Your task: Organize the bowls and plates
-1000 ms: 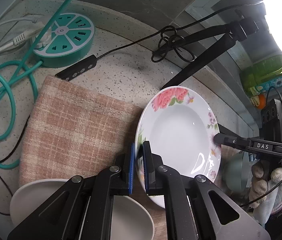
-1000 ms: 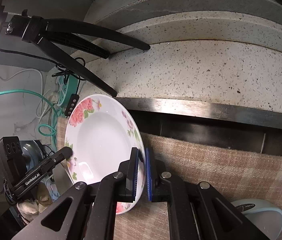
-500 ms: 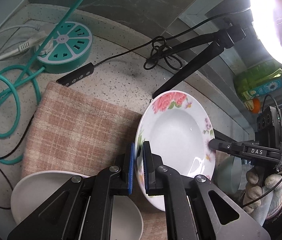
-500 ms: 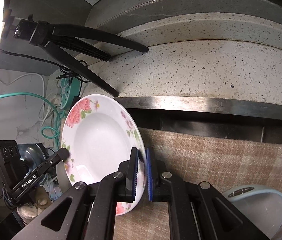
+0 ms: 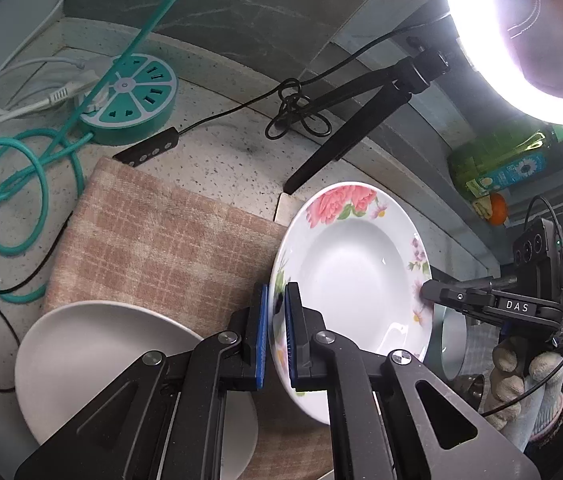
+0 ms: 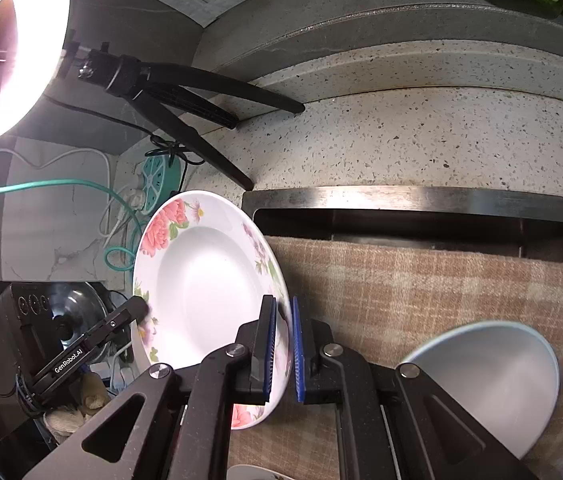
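A white plate with pink flowers is held up in the air above the checked cloth. My left gripper is shut on its near rim. My right gripper is shut on the opposite rim of the same plate; its tip shows at the plate's right edge in the left wrist view. A plain white plate lies on the cloth below my left gripper. A pale blue bowl sits on the cloth to the right in the right wrist view.
A ring light on a black tripod stands on the speckled counter behind the cloth. A teal round power strip and looped cables lie at the left. A steel sink edge runs behind the cloth. A green bottle stands on the ledge.
Both grippers have lifted the flowered plate higher above the cloth. More of the white plate and the blue bowl now show below.
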`<state>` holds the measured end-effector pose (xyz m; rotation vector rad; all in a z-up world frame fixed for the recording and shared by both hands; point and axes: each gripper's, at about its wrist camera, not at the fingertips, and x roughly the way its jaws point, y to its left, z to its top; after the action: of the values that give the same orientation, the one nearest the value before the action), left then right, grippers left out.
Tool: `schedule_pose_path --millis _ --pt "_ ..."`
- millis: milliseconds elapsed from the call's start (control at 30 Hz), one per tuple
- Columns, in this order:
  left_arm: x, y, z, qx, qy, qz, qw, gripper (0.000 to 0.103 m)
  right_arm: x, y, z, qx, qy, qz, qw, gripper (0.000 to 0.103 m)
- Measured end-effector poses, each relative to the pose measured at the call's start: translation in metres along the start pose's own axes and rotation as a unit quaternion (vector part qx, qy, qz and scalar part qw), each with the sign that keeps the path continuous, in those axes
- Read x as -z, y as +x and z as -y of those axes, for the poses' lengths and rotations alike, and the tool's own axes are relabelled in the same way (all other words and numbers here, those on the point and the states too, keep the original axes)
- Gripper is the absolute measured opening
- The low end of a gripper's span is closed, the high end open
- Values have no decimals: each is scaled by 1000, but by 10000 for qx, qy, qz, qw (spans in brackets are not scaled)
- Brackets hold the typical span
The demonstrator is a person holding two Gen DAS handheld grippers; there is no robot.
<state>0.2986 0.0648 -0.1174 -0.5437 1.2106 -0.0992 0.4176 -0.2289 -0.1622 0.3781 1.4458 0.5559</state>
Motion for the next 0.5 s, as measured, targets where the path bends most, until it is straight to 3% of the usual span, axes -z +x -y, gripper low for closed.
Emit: schedule_pose_path --millis 500 --pt "41 -32 19 3 -90 275 9996 6 34 -30 -8 -96 -249 35 9996 8"
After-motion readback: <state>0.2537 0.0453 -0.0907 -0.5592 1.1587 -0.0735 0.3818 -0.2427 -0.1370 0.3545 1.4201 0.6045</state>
